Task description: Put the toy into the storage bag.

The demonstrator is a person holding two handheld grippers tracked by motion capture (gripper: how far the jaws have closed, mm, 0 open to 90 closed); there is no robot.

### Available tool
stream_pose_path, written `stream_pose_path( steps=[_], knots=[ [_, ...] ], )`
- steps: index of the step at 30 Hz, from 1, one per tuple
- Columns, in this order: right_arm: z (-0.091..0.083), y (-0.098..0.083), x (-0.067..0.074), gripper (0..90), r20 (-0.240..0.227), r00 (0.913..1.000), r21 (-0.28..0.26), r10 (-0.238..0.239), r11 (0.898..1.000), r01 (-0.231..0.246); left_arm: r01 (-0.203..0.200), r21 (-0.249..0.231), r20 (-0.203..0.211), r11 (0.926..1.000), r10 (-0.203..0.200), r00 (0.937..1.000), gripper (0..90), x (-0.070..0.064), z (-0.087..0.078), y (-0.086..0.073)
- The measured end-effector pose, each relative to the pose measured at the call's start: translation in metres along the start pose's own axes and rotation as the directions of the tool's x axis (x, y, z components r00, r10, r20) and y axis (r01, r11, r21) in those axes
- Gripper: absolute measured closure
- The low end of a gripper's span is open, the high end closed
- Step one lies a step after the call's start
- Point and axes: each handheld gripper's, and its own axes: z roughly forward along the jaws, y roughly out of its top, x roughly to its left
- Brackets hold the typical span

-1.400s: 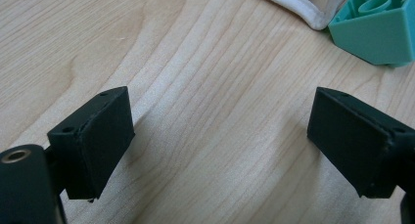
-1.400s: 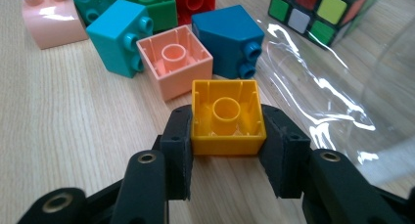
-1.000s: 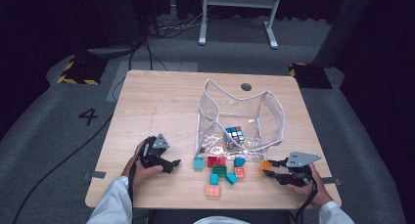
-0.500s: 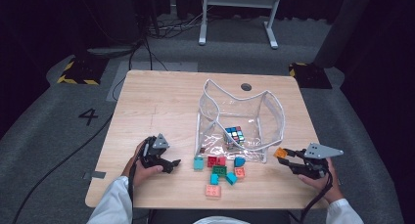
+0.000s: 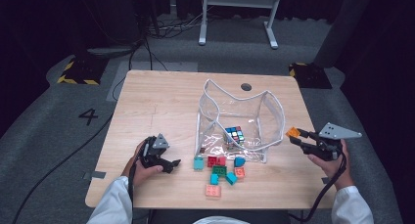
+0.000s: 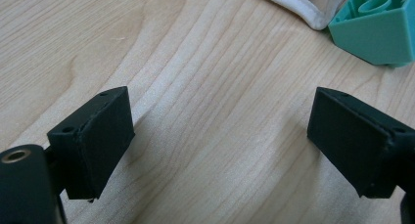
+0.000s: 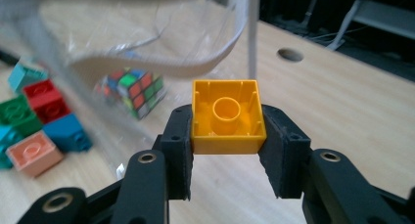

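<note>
— What kind of room am I working in here?

— Looks like a lab or test studio to me. I see a bare wooden table on grey carpet, a number 4 marked on the floor, yellow-black hazard tape, loose cables, a white metal stand and dark curtains all round.
</note>
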Motion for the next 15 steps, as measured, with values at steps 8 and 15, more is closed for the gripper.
stream_pose_path(
  steps=[8,15],
  knots=[
    [-0.006,0.036,-0.012,59.1,0.021,0.9997,-0.042,-0.011,0.999,0.012,0.0,-0.001,-0.002,1.0,0.0,1.0,10.1,0.0,0.0,0.0],
    [-0.004,0.064,-0.015,59.2,0.017,0.9991,-0.068,-0.039,0.997,0.04,-0.001,0.001,0.0,1.0,0.001,1.0,10.1,0.0,0.0,0.0]
  ],
)
